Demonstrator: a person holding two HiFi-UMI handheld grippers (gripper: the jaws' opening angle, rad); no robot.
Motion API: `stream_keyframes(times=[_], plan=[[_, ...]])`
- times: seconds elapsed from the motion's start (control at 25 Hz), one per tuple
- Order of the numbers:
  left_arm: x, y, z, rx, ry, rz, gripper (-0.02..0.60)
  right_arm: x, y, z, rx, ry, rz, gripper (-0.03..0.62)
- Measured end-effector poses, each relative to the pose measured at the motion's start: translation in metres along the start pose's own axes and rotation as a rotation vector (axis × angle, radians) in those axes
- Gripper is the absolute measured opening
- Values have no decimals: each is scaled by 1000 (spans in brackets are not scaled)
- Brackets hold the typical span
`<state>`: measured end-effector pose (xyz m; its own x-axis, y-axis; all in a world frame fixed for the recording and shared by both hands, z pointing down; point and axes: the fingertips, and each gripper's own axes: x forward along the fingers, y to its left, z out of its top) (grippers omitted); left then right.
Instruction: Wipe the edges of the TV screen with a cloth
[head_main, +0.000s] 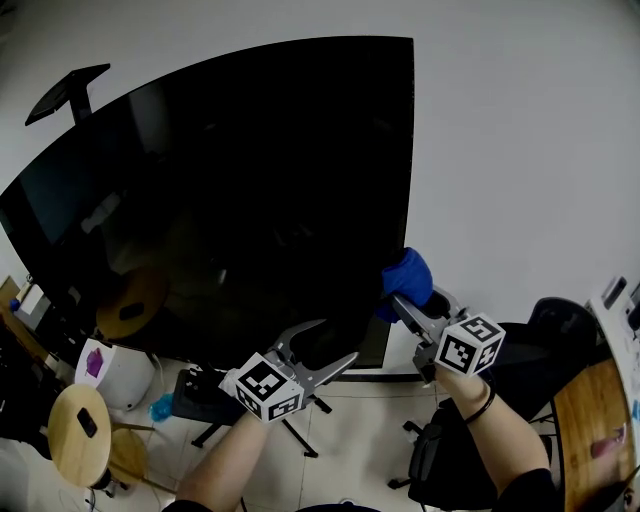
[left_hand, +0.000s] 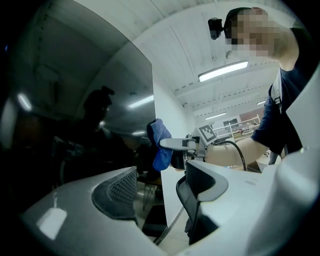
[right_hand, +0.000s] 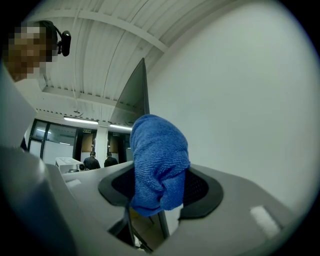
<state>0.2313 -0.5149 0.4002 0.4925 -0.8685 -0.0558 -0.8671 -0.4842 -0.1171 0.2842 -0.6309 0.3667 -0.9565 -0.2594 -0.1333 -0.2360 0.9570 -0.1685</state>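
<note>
Head view shows a large, dark, glossy flat TV screen (head_main: 230, 190) on a stand in front of a white wall (head_main: 520, 150). The right gripper (head_main: 405, 300) is raised to the screen's right edge, a little above its lower right corner. Its jaws are clamped on a bunched blue microfibre cloth (head_main: 406, 278). In the right gripper view the wad bulges out between and ahead of the two pads, with the thin edge of the screen rising straight behind it. The cloth looks to lie against that edge, though actual contact cannot be confirmed. The left gripper (head_main: 335, 342) hangs near the screen's bottom edge, left of the lower right corner, with its jaws apart and nothing between them, and it points across toward the cloth. The wipe of the right edge seems close to its lower end. The chief risk is that the cloth is held only as a loose wad. Drag along the edge could pull it out of the jaws or roll it back, leaving a bare metal jaw tip to scrape the frame or glass. Too much sideways pressure could rock the screen on its stand. The idle left gripper is near enough to the bottom edge to knock it.
</note>
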Motion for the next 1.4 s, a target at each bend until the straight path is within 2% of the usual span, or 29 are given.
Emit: stream_keyframes(times=[0.72, 1.04, 1.4], plan=[[-1, -5, -170, -239, 206, 22, 299, -30, -43, -212, 167, 250, -102, 233], [-11, -15, -212, -293, 264, 33, 299, -46, -52, -292, 253, 364, -163, 232], [-22, -24, -235, -326, 309, 45, 299, -76, -53, -370, 333, 527, -213, 230]])
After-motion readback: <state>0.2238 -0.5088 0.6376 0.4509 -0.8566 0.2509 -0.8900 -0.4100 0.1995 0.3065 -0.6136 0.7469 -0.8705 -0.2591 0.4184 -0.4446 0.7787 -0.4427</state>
